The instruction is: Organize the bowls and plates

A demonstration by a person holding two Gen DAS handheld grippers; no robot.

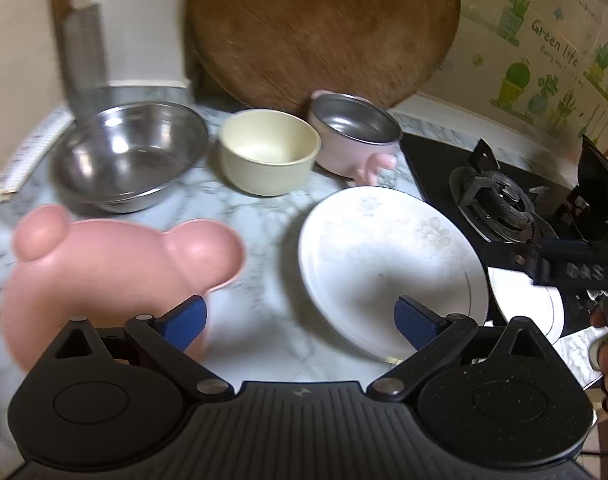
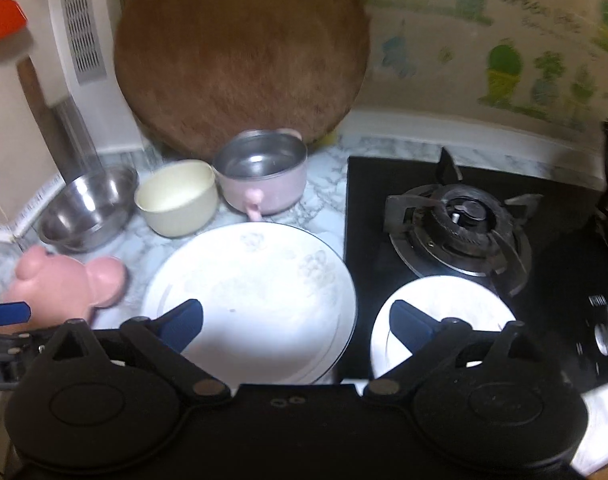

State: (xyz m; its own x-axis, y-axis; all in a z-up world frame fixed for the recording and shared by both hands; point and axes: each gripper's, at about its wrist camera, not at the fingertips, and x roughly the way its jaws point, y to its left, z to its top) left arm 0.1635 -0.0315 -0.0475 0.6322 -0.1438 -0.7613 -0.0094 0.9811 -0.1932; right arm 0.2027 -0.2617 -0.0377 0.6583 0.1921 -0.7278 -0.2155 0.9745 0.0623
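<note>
While both grippers hover with jaws wide and empty, the big plate [image 2: 256, 300] lies on the counter [image 1: 264, 320], the small plate [image 2: 448, 308] overhangs the stove [image 2: 456, 216]; a clumsy nudge could tip it off.

Bare marble countertop [image 1: 264, 320] lies between the pink bear-shaped plastic plate [image 1: 104, 272] toward the left edge and the large white floral ceramic plate [image 1: 384, 264]. Along the back edge, a steel bowl [image 1: 130, 152], cream bowl [image 1: 269, 150] and pink-handled steel pot [image 1: 354, 136] stand close together before a leaning round wooden board [image 1: 324, 28]. A small white plate [image 2: 444, 316] sits on the black gas hob [image 2: 464, 216], near the burner.
</note>
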